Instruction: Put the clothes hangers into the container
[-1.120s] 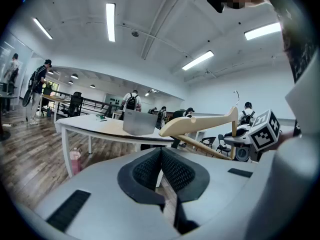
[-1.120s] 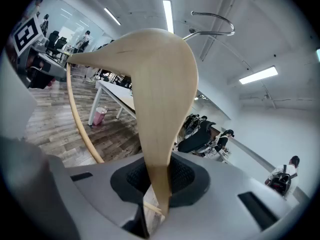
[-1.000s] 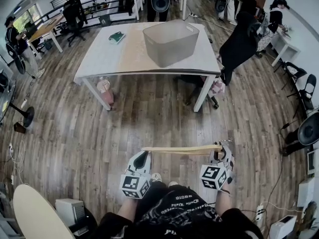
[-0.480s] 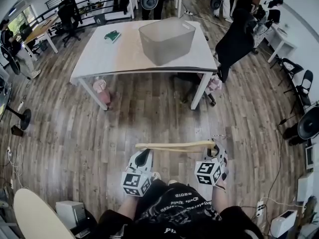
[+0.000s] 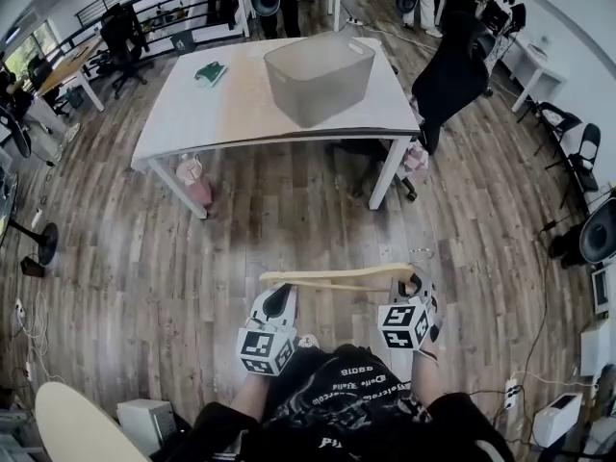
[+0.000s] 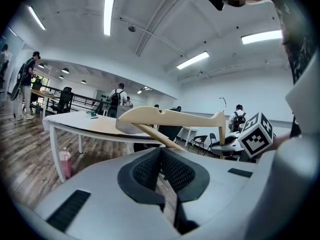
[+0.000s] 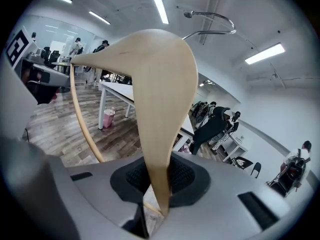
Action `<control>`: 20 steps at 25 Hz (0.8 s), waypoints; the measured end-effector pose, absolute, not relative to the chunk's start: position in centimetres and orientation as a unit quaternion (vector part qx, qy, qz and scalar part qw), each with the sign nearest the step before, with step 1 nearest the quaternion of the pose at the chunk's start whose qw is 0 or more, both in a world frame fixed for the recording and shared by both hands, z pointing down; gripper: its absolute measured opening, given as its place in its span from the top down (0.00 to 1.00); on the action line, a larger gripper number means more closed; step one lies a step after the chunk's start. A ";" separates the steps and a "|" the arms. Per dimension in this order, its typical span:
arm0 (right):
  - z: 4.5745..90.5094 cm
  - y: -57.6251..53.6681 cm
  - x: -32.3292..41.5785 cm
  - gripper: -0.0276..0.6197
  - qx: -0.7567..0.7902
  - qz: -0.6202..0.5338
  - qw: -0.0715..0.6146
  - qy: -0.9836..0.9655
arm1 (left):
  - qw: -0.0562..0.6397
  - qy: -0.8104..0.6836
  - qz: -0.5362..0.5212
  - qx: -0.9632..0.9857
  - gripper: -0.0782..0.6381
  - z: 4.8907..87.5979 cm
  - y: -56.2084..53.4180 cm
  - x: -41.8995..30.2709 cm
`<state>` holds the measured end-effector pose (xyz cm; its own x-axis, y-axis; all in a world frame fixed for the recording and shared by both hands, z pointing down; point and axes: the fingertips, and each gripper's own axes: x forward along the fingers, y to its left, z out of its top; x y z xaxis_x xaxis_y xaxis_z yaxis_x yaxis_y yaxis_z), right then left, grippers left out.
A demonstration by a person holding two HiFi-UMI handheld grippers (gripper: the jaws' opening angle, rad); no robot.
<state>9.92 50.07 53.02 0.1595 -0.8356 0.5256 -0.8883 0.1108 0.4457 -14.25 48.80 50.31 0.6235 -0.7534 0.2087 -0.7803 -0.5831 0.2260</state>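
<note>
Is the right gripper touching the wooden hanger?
Touching: the right gripper view shows the right gripper clamped on the hanger.

wooden hanger (image 5: 327,277) carried slightly forward, table (image 5: 183,114) and container (image 5: 318,89) a little nearer

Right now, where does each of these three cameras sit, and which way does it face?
Head view: on the person's head, facing forward and steeply down at the table and container; the person's lap, left gripper and right gripper show.
Left gripper view: rides the left gripper, facing along its closed jaws toward the table; the right gripper's marker cube shows.
Right gripper view: rides the right gripper, facing along jaws clamped on the wooden hanger.
Shared: all three show the hanger and table.
</note>
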 end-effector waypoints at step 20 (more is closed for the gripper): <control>57.0 45.2 5.0 0.86 0.618 0.121 0.376 -0.680 | 0.142 -0.437 0.046 0.887 0.86 51.3 43.7 -18.3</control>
